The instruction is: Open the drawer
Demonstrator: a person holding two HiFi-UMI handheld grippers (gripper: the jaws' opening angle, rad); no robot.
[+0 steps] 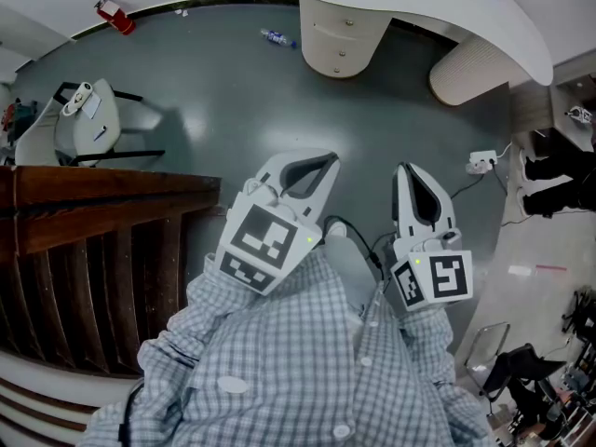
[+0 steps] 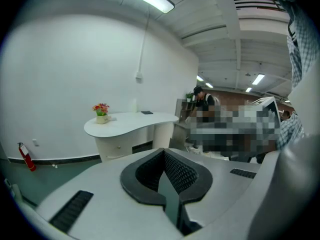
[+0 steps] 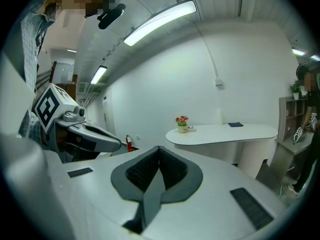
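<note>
A white curved desk (image 1: 438, 3) stands across the green floor, and its rounded pedestal (image 1: 341, 35) carries shut drawers with small knobs. The same desk appears far off in the left gripper view (image 2: 131, 121) and the right gripper view (image 3: 225, 132). Both grippers are held close to the person's checked shirt, well short of the desk. My left gripper (image 1: 313, 169) (image 2: 163, 153) is shut, its black pads meeting with nothing between them. My right gripper (image 1: 416, 186) (image 3: 159, 150) is also shut and empty. The left gripper (image 3: 82, 132) shows at the left of the right gripper view.
A dark wooden railing (image 1: 93, 240) runs along the left. A white chair (image 1: 88, 119), a red fire extinguisher (image 1: 114, 15) and a bottle (image 1: 277, 37) sit on the floor. A power strip (image 1: 481, 163) lies at the right. A flower pot (image 2: 101, 111) stands on the desk.
</note>
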